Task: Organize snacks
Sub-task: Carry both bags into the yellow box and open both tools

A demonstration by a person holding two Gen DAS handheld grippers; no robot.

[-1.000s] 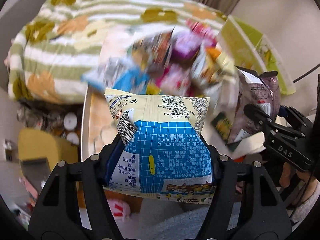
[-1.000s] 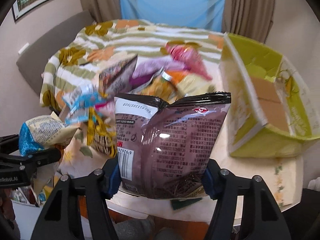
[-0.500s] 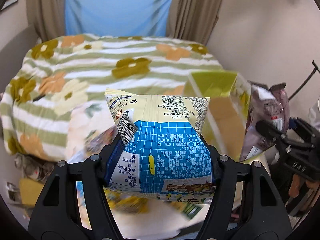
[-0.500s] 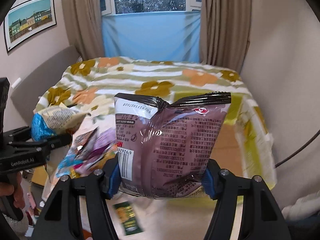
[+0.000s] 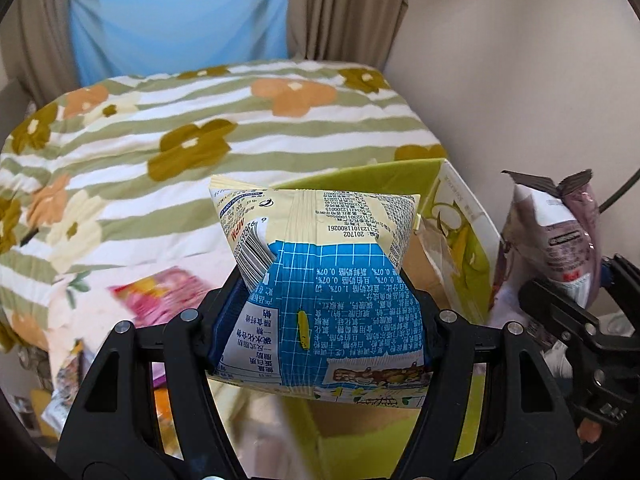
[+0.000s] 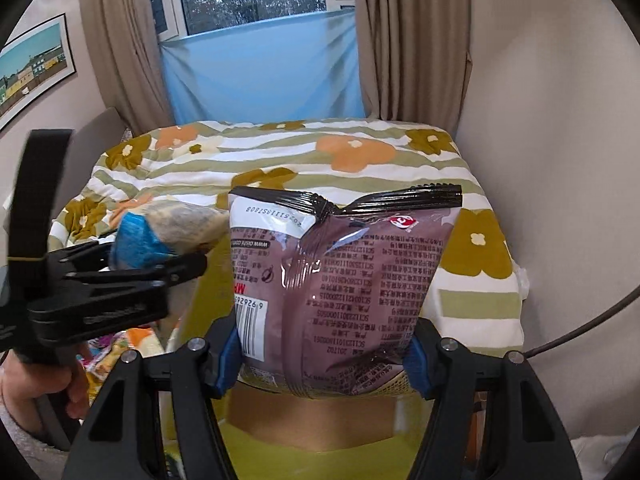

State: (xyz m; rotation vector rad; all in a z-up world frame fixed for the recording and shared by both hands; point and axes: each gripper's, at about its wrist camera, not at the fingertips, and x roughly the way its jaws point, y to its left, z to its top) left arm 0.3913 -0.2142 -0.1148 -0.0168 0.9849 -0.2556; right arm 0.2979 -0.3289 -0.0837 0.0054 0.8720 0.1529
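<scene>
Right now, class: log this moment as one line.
left gripper: shut on blue-and-cream snack bag | right gripper: shut on brown foil snack bag | both above green cardboard box

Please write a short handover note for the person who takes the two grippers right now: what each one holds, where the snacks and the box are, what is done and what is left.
Left gripper: shut on the blue and yellow snack bag, held above the green box.
Right gripper: shut on the brown snack bag, also over the box, whose cardboard bottom shows below it.
Done: both bags picked up and brought to the box.
Left: release both into the box, then fetch the loose packets such as the pink packet on the table.
</scene>
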